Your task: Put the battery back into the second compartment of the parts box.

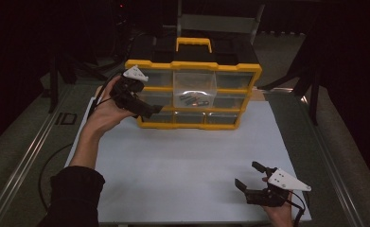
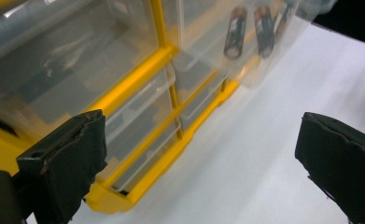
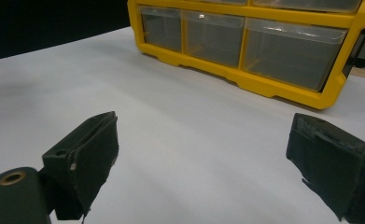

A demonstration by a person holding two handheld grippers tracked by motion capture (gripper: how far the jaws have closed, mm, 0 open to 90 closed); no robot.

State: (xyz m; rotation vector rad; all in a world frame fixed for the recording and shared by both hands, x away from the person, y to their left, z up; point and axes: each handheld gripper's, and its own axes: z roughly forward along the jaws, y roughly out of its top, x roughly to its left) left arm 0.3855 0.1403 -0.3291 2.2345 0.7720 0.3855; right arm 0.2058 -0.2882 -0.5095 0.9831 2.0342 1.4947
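Left hand-held gripper point(image 1: 147, 109) at the yellow plastic drawer cabinet with clear drawers point(image 1: 192, 94); right hand-held gripper point(image 1: 250, 176) down at the near right of the white tabletop point(image 1: 182, 161).

The high view shows the cabinet at the tabletop's far edge, its middle clear drawer point(image 1: 195, 90) pulled out. The left gripper view alone resolves 3 dark cylindrical batteries point(image 2: 236, 31) inside that drawer, and its jaws spread wide, gripping nothing, just beside the cabinet's lower left corner. The right gripper view shows jaws likewise released, well apart from the cabinet.
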